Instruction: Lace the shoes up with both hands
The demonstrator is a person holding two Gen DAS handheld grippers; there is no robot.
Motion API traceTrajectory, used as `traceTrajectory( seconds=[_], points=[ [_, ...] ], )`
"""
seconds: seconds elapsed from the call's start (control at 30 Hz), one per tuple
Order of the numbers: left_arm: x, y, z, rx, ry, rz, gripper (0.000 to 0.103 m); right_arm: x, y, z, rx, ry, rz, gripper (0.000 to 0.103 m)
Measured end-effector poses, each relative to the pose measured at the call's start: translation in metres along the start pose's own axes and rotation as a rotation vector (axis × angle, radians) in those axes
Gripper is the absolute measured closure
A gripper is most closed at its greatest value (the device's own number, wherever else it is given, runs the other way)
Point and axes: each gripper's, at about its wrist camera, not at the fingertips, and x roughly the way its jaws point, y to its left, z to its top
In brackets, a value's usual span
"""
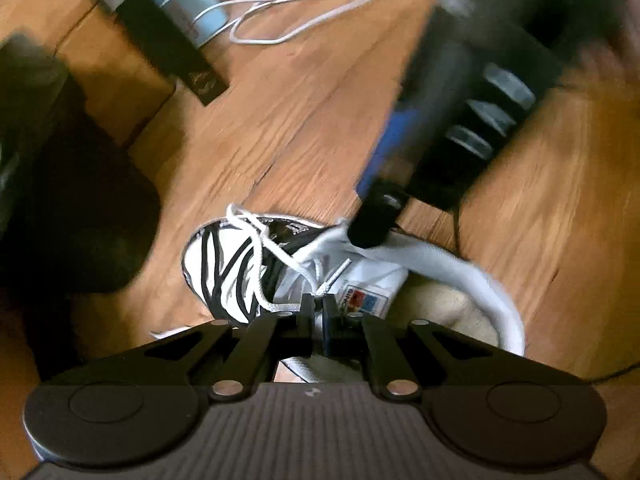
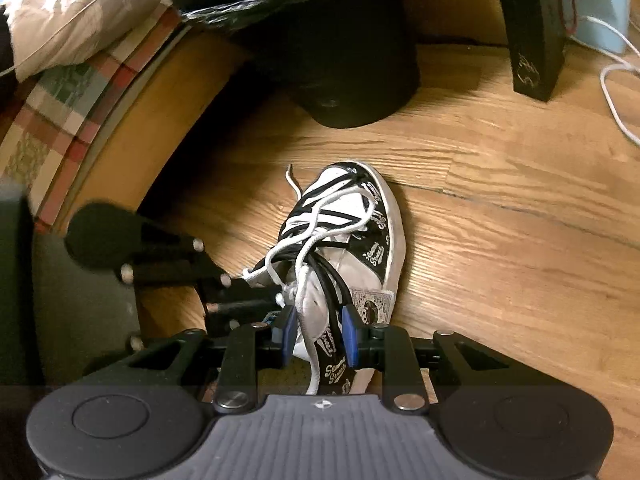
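Bottom centre of the left wrist view: left gripper [image 1: 318,312], jaws drawn almost together, pinching a white lace [image 1: 335,275] just below its tip. Short end of that lace sticking up out of the narrow gap.

Just beyond, lower middle of the frame: shoe [image 1: 224,264], white with black stripes and a black printed toe band, lying on the wood floor [image 1: 300,120], toe pointing to the left, open collar to the lower right. Loose loops of white lace draped over the stripes.

Upper right down to centre, blurred: right gripper [image 1: 372,224], its tip down at the shoe's collar.

Right wrist view, lower centre: blue pads [image 2: 289,330] standing moderately apart on either side of the shoe's tongue [image 2: 316,308], black laces [image 2: 326,280] running beside the right pad. Cannot tell whether the pads press on the tongue or merely flank it. Left gripper entering from the left, tip at the tangle of white lace.

Around the shoe: black cap [image 2: 352,80] at upper centre, black box [image 2: 536,40] at upper right, white cable [image 1: 300,0] along the top of the left wrist view, plaid cloth [image 2: 60,100] at upper left.
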Motion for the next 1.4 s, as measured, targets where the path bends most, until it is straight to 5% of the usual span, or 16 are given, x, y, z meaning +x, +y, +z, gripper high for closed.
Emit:
traceTrajectory(
  seconds=[0.23, 0.37, 0.5, 1.0, 1.07, 1.13, 1.4],
  points=[
    [-0.015, 0.046, -0.002, -0.165, -0.039, -0.229, 0.098, -0.014, 0.018, 0.010, -0.109, -0.080, 0.025, 0.077],
    [-0.023, 0.066, -0.007, -0.260, -0.069, -0.308, 0.099, -0.014, 0.022, 0.011, -0.123, -0.091, 0.054, 0.077],
    [-0.024, 0.072, -0.012, -0.287, -0.072, -0.355, 0.099, -0.008, 0.024, 0.010, -0.134, -0.077, -0.022, 0.077],
    [-0.014, 0.062, -0.009, -0.212, -0.047, -0.335, 0.097, -0.010, 0.019, 0.012, -0.126, -0.084, -0.009, 0.076],
    [-0.019, 0.059, -0.009, -0.161, -0.054, -0.312, 0.091, -0.011, 0.019, 0.012, -0.122, -0.087, -0.010, 0.076],
    [-0.023, 0.061, -0.009, -0.148, -0.068, -0.294, 0.074, -0.012, 0.019, 0.012, -0.119, -0.092, -0.007, 0.076],
    [-0.022, 0.055, -0.009, -0.145, -0.122, -0.310, 0.073, -0.012, 0.016, 0.013, -0.098, -0.086, -0.012, 0.076]
  ],
)
